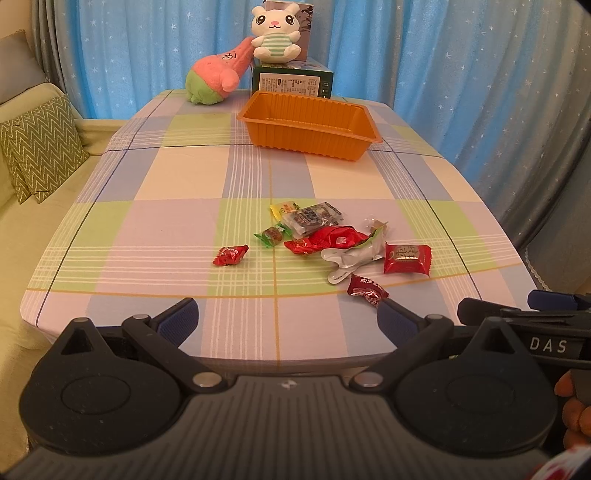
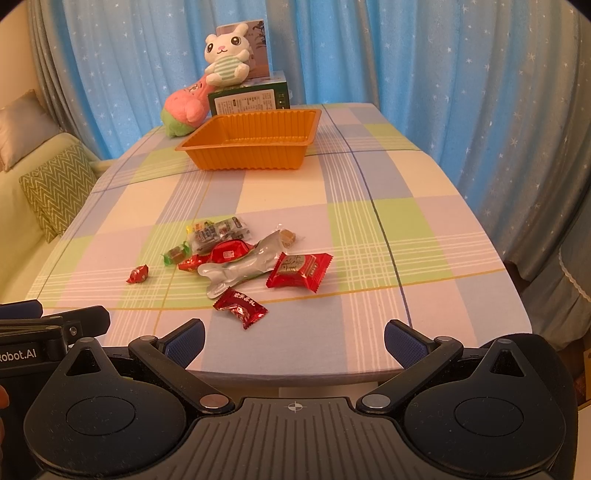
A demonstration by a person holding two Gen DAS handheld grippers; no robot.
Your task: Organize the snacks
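Several wrapped snacks lie in a loose pile mid-table: a small red candy (image 1: 230, 255) (image 2: 137, 274) off to the left, a green-wrapped candy (image 1: 272, 235), a dark printed pack (image 1: 314, 218) (image 2: 218, 232), a silver pouch (image 1: 351, 256) (image 2: 236, 271), a square red pack (image 1: 406, 258) (image 2: 299, 271) and a dark red candy (image 1: 366, 290) (image 2: 241, 307) nearest me. An empty orange tray (image 1: 310, 127) (image 2: 255, 142) stands farther back. My left gripper (image 1: 288, 319) and right gripper (image 2: 293, 341) both hover open at the near table edge, holding nothing.
The table wears a checked cloth (image 1: 166, 206). At its far end sit a green box (image 1: 291, 79), a white bunny plush (image 1: 275, 31) and a pink plush (image 1: 218, 75). A sofa with a zigzag cushion (image 1: 40, 147) runs along the left; blue curtains (image 1: 461, 55) hang behind.
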